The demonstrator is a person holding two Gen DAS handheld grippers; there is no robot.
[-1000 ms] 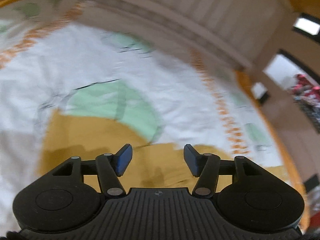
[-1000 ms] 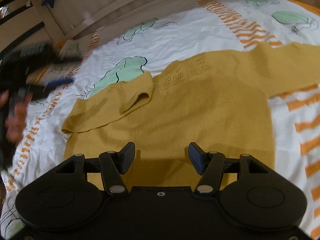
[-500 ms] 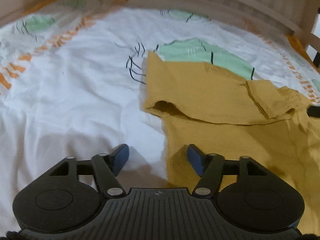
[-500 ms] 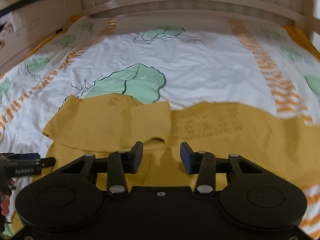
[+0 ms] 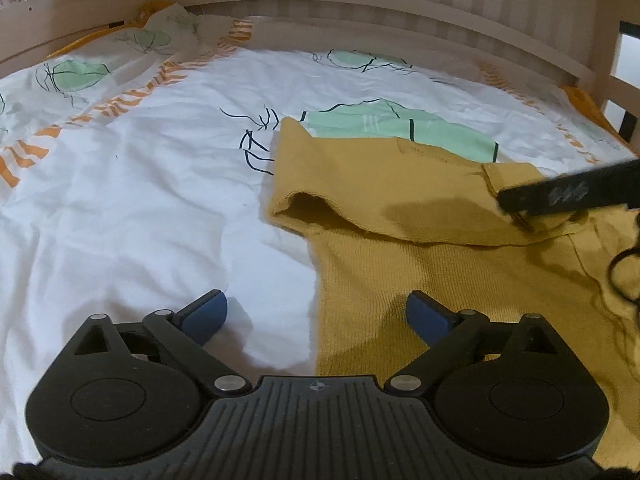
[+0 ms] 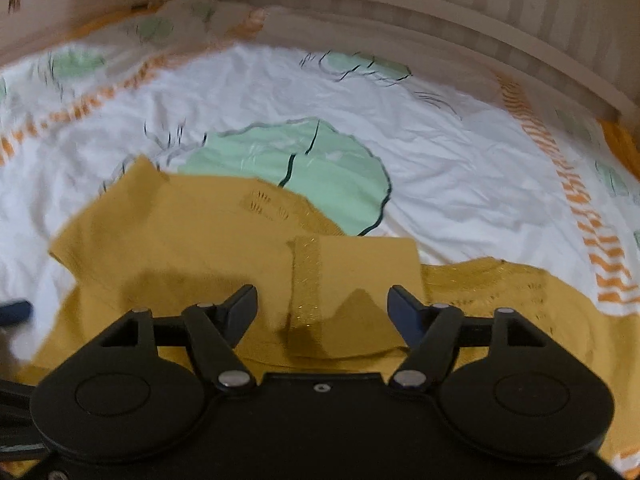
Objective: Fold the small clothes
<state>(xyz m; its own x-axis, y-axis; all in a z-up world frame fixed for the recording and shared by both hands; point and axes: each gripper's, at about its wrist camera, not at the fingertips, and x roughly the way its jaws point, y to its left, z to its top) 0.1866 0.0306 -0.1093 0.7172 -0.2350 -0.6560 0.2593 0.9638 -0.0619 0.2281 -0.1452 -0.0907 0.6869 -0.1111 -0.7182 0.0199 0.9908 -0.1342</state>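
the mustard sweater [image 5: 420, 208] lies flat on the printed sheet [image 5: 140, 184], one sleeve [image 6: 208, 240] folded across it. the left gripper [image 5: 316, 312] is opening over its hem edge at six o'clock, gripping nothing. the right gripper [image 6: 323, 304] is opening above the sleeve cuff [image 6: 308, 280], apparently not pinching it, though that view is blurred

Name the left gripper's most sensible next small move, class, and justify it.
Probably lower and close on the sweater's side edge. The left gripper hangs with jaws opening, straddling that edge, nothing pinched, while one sleeve already lies folded across the body.
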